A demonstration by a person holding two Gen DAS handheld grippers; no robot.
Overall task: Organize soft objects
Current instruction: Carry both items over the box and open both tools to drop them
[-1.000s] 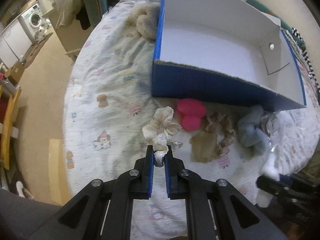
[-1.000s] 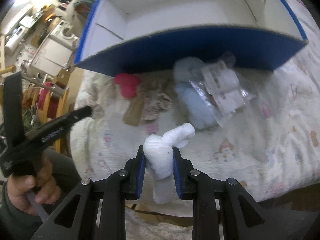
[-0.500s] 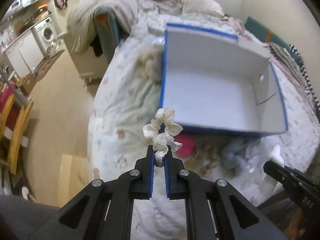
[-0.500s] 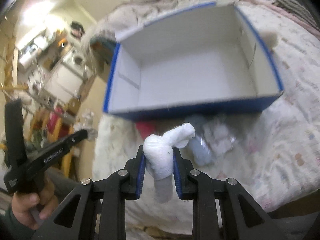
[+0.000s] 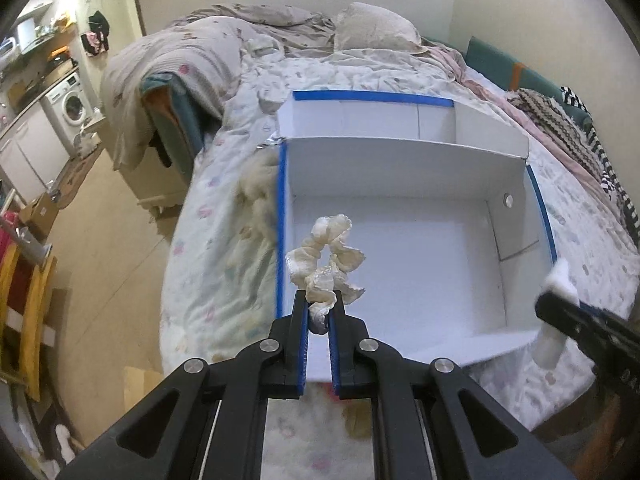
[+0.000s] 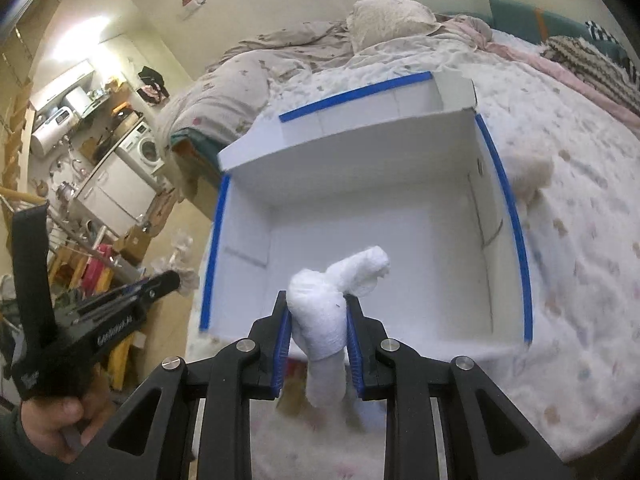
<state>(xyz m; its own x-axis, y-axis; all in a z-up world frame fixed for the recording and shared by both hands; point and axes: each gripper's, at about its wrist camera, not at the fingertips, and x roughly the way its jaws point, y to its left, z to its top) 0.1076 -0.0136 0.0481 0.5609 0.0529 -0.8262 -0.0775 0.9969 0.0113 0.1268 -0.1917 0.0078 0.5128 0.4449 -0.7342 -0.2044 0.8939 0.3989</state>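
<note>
Left gripper (image 5: 319, 314): pressed together on a cream ruffled scrunchie (image 5: 326, 256), held in the air above the near-left part of the blue-edged white box (image 5: 538, 204) on the bed (image 5: 216, 240). Right gripper (image 6: 318, 322): pinching a knotted white cloth roll (image 6: 328, 300), likewise above the box. Box interior: bare where visible, so judged early; nothing stowed, both items awaiting release, and a fluffy beige item (image 6: 530, 170) lies outside the box.
</note>
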